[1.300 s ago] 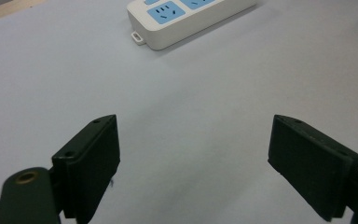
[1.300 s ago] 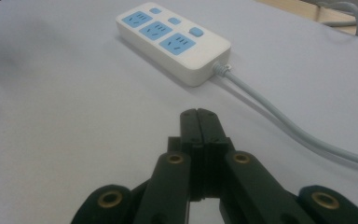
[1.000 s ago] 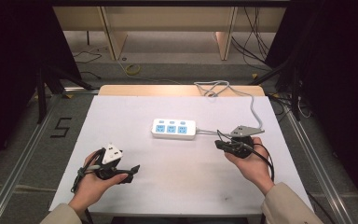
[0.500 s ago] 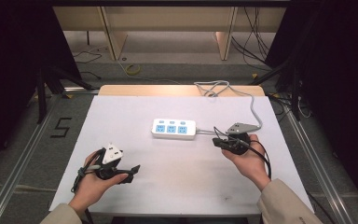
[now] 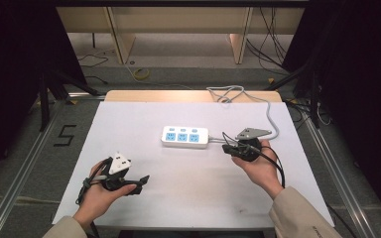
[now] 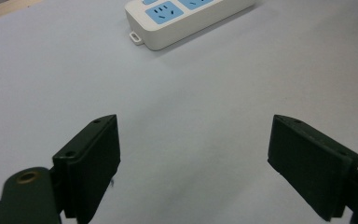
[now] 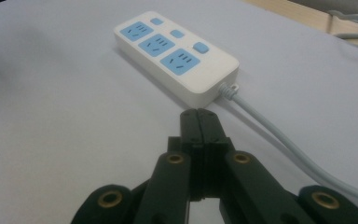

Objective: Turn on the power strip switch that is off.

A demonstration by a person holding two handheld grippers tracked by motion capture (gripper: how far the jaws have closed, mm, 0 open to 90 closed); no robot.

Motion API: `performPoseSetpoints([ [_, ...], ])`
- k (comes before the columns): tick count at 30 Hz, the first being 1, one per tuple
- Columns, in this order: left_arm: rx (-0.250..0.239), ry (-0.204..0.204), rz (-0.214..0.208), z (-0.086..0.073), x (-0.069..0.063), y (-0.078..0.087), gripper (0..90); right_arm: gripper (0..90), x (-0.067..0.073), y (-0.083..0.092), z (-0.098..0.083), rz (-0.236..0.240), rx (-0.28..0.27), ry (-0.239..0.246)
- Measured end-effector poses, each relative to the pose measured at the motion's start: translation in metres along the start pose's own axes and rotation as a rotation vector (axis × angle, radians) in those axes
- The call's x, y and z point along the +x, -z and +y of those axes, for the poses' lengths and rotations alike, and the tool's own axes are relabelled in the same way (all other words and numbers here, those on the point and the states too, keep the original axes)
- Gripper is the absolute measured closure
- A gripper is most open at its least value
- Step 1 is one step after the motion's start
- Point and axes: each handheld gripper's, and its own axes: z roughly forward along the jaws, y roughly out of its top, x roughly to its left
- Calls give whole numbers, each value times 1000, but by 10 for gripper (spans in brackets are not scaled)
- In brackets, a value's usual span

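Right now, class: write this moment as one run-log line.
left gripper: open, empty | right gripper: shut, empty, near cord end | power strip: flat on table, untouched

My grippers: left [image 6: 193, 158], right [image 7: 199, 122]; black jaws, brass rivets, grey three-cornered plates, black cables; my sleeves [image 5: 302, 215] beige.

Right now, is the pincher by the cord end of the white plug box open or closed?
Closed. The right gripper has its two black jaws pressed flat together with nothing between them, just short of the power strip.
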Motion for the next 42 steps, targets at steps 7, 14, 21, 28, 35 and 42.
performPoseSetpoints([
  [7, 5, -6, -4, 0, 0, -1, 164, 900, 0, -6, 4, 3, 3, -3],
  [14, 4, -6, -4, 0, -1, -1, 165, 900, 0, -10, 6, -1, 8, -1],
  [21, 2, -4, -5, 0, -1, -1, 165, 900, -1, -14, 9, -4, 15, 1],
  [28, 5, -7, -6, 0, -1, -1, 165, 900, -1, -17, 11, -3, 16, 4],
  [35, 5, -9, -6, 0, -1, -2, 165, 900, 0, -21, 15, -3, 14, 6],
  [42, 4, -9, -6, 1, -1, -1, 165, 900, 0, -26, 19, 0, 15, 7],
])
